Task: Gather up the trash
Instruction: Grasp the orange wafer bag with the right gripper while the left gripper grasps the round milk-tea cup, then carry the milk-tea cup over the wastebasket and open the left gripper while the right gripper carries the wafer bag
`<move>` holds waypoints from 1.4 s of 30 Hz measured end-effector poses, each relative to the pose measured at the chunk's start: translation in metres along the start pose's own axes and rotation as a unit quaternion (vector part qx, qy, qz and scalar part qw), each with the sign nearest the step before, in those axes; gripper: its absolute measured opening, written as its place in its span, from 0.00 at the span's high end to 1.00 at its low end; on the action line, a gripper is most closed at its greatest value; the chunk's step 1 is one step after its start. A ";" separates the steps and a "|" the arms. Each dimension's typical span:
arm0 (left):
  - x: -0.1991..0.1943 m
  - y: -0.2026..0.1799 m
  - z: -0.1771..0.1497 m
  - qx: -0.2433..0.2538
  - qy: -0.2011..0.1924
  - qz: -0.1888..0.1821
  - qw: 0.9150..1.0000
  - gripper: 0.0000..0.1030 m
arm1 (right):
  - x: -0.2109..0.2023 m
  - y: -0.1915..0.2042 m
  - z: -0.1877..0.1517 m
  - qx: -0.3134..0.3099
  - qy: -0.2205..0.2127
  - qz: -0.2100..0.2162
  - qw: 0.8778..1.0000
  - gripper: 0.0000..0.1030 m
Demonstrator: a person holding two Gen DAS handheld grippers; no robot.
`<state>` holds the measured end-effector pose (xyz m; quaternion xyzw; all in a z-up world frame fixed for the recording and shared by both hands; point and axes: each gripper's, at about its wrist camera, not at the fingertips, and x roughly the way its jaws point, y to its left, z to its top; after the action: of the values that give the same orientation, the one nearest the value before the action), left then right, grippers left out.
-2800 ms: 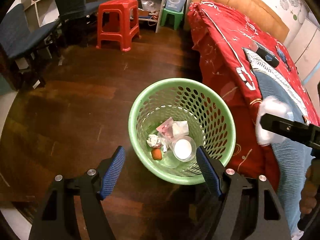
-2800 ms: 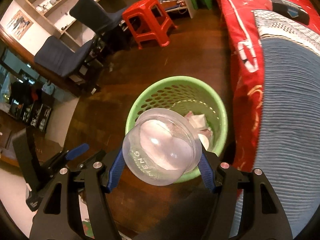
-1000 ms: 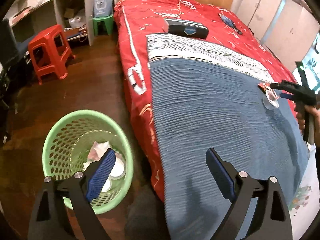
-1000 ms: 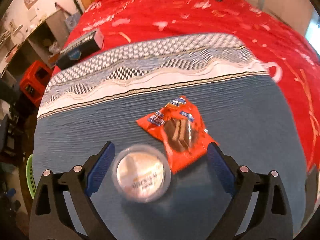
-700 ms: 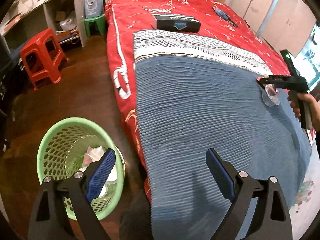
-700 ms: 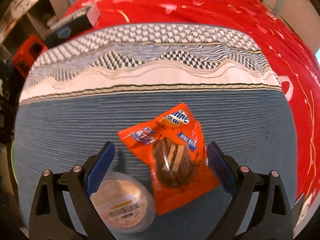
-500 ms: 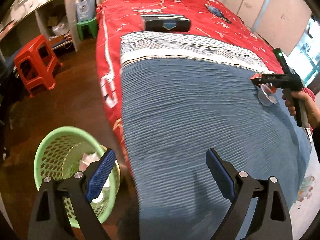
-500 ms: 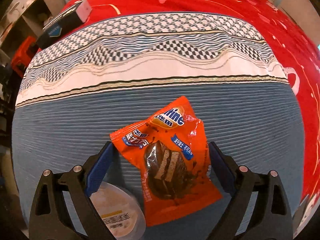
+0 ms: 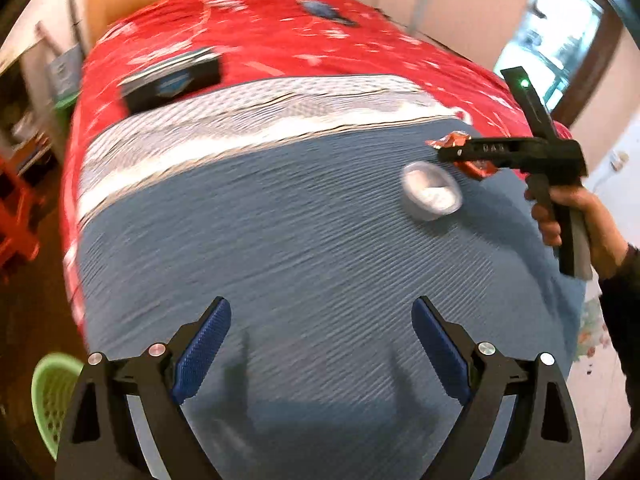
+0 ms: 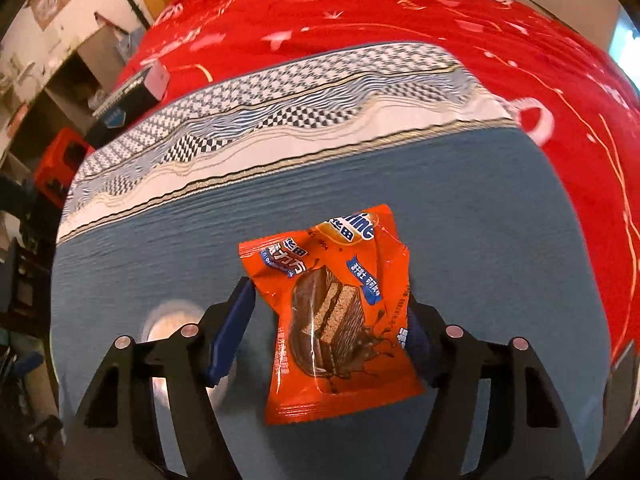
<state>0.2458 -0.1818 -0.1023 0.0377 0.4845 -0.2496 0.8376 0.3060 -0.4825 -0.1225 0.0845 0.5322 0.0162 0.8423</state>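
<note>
An orange snack wrapper (image 10: pixel 336 312) lies on the blue blanket (image 10: pixel 500 240). My right gripper (image 10: pixel 328 320) is open around it, a finger on each side, with a gap on the left. In the left wrist view the wrapper (image 9: pixel 460 148) shows under the right gripper (image 9: pixel 464 154). A clear plastic lid (image 9: pixel 431 197) lies on the blanket just left of that gripper; it also shows in the right wrist view (image 10: pixel 172 320). My left gripper (image 9: pixel 318 340) is open and empty over the blanket's near part. The green trash basket (image 9: pixel 50 392) stands on the floor at lower left.
The bed has a red cover (image 9: pixel 260 40) with a dark box (image 9: pixel 172 80) on it. A red stool (image 9: pixel 16 216) stands on the wooden floor at left. A patterned towel band (image 10: pixel 280 92) crosses the bed.
My left gripper has swung from the basket toward the bed. My right gripper has moved forward past the lid and now straddles the orange wrapper, jaws narrower.
</note>
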 end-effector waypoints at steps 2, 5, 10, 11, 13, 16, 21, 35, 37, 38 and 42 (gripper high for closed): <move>0.011 -0.017 0.013 0.022 -0.002 -0.014 1.000 0.14 | -0.011 -0.006 -0.008 0.005 -0.009 0.005 1.000 0.33; 0.030 -0.039 0.028 0.047 0.001 -0.026 0.999 0.14 | -0.030 -0.012 -0.024 0.010 -0.020 0.010 1.000 0.33; 0.068 -0.064 0.048 0.064 0.015 -0.037 0.997 0.14 | -0.055 -0.024 -0.050 0.009 -0.033 0.016 0.999 0.33; 0.075 -0.067 0.051 0.066 0.018 -0.039 0.997 0.14 | -0.057 -0.026 -0.054 0.010 -0.033 0.016 0.999 0.33; 0.090 -0.074 0.060 0.071 0.026 -0.038 0.996 0.14 | -0.063 -0.031 -0.063 0.014 -0.034 0.017 0.999 0.33; 0.107 -0.079 0.069 0.079 0.037 -0.039 0.995 0.14 | -0.069 -0.038 -0.074 0.022 -0.035 0.021 0.999 0.33; 0.128 -0.081 0.078 0.063 0.052 -0.056 0.995 0.14 | -0.067 -0.044 -0.088 0.033 -0.031 0.027 0.999 0.33; 0.118 -0.094 0.070 0.094 0.012 -0.062 0.994 0.39 | -0.071 -0.040 -0.112 0.047 -0.032 0.034 0.998 0.33; 0.105 -0.091 0.065 0.091 0.005 -0.059 0.994 0.39 | -0.076 -0.035 -0.116 0.046 -0.036 0.037 0.998 0.33; 0.098 -0.089 0.063 0.089 0.000 -0.058 0.994 0.39 | -0.079 -0.031 -0.119 0.045 -0.039 0.037 0.998 0.33; 0.056 -0.071 0.045 0.069 -0.018 -0.057 0.996 0.39 | -0.092 -0.010 -0.128 0.042 -0.048 0.054 0.996 0.33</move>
<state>0.2719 -0.2794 -0.1124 0.0636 0.4526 -0.3301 0.8259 0.1498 -0.4874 -0.0955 0.1490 0.4857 0.0347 0.8606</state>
